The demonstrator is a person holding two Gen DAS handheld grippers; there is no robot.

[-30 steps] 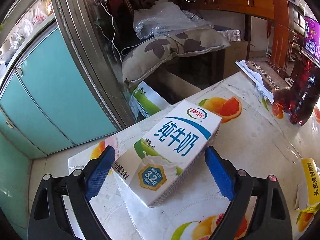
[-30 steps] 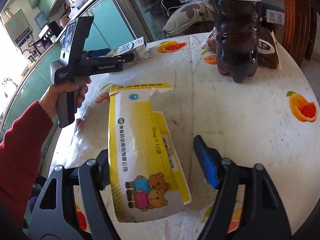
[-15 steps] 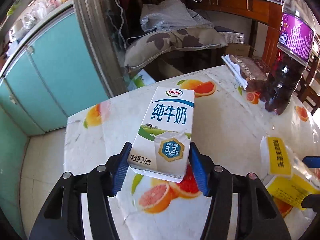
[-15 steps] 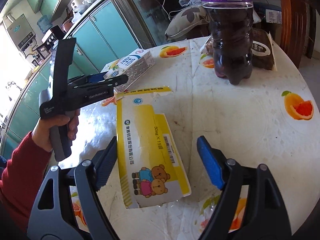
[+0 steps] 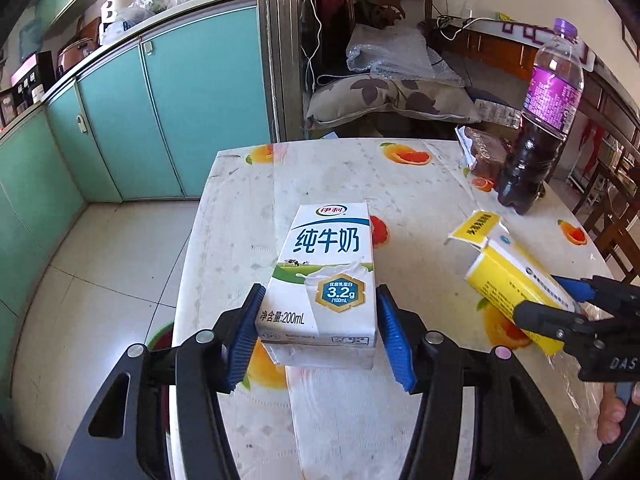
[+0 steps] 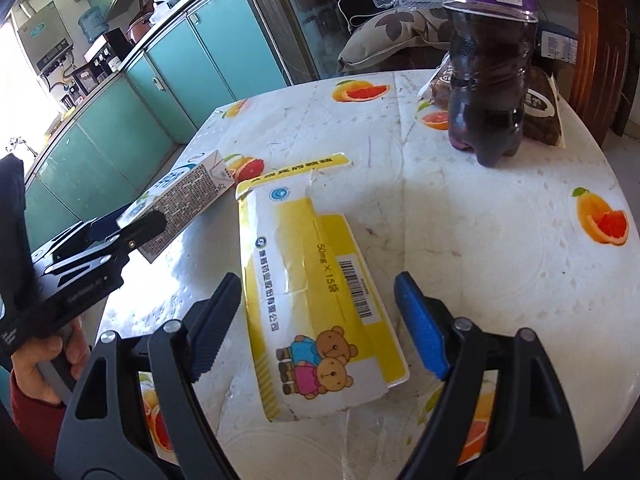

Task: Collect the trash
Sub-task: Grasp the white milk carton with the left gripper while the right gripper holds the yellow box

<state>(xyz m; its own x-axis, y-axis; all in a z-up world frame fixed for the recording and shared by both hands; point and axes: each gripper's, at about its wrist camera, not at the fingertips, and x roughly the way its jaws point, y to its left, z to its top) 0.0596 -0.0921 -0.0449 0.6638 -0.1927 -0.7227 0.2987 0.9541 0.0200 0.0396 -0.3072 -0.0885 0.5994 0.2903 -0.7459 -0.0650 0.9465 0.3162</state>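
A white and blue milk carton (image 5: 326, 276) sits between the blue pads of my left gripper (image 5: 318, 334), which is shut on its near end and holds it above the table. The carton also shows in the right wrist view (image 6: 176, 208). A torn yellow and white box (image 6: 316, 304) lies flat on the table between the fingers of my right gripper (image 6: 320, 324), which is open with its pads apart from the box's sides. The box also shows in the left wrist view (image 5: 516, 276).
The table (image 6: 460, 240) has a white cloth printed with orange slices. A dark drink bottle with a purple label (image 6: 488, 92) stands at the far right, with a brown snack packet (image 6: 540, 112) behind it. Teal cabinets (image 5: 160, 112) and tiled floor lie left of the table.
My left gripper closed on the milk carton and lifted it up and back from the table. My right gripper moved slightly forward around the yellow box and stayed open.
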